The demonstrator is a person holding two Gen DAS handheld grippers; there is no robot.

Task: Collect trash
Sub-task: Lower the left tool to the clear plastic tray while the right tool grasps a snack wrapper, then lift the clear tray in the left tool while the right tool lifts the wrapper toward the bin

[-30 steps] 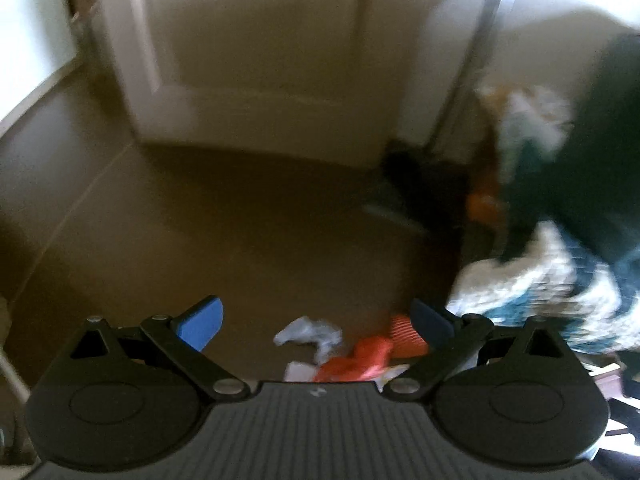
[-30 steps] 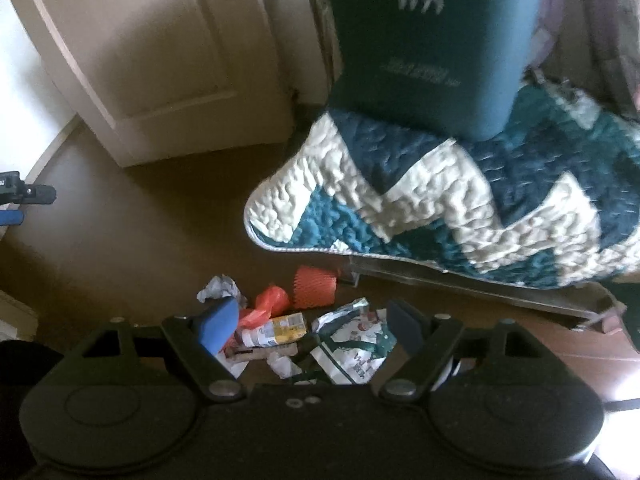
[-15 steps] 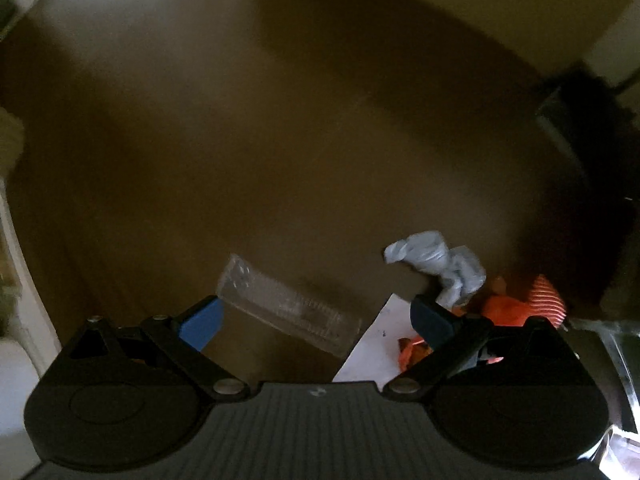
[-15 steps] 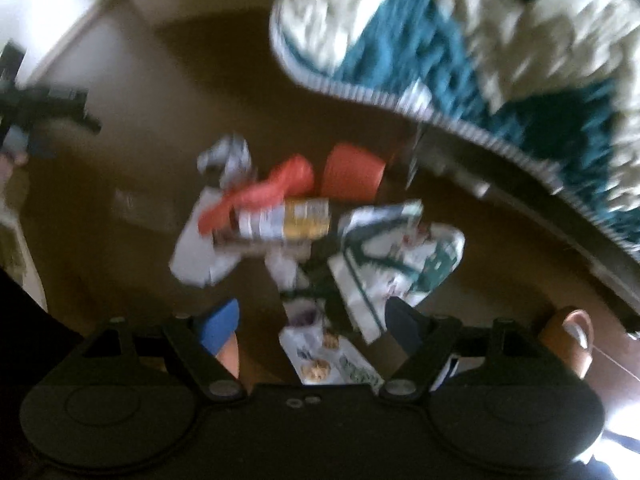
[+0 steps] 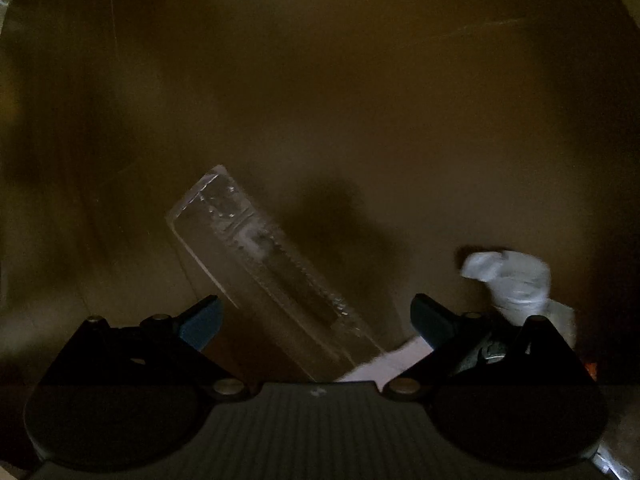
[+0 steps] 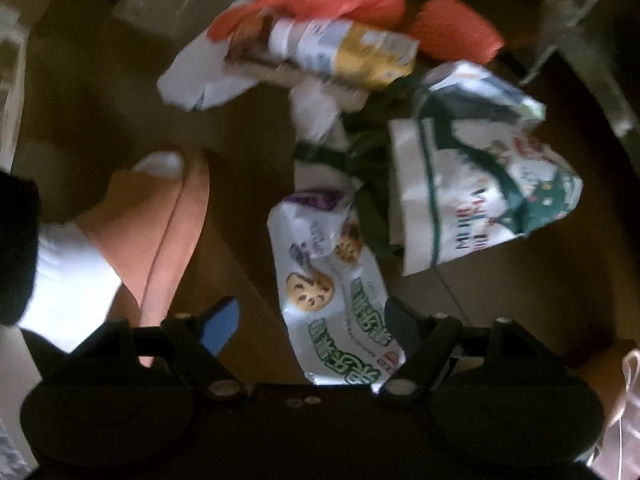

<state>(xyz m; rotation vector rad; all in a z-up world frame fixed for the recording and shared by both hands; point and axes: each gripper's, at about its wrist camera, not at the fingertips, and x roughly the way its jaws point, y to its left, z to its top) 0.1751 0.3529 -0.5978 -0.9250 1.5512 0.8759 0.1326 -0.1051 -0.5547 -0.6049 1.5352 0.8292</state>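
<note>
The left gripper (image 5: 316,318) has its fingers wide above a clear plastic tray (image 5: 264,272) on the floor (image 5: 320,100). The right gripper (image 6: 310,318), fingers also wide, hangs over a cookie wrapper (image 6: 332,292).

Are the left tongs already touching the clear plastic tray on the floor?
Apart. In the left wrist view the left tongs stand open, and bare floor shows between each blue fingertip and the clear plastic tray.

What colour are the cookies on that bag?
Golden-brown with dark chips, on the white cookie snack bag; right wrist view shows it best.
</note>
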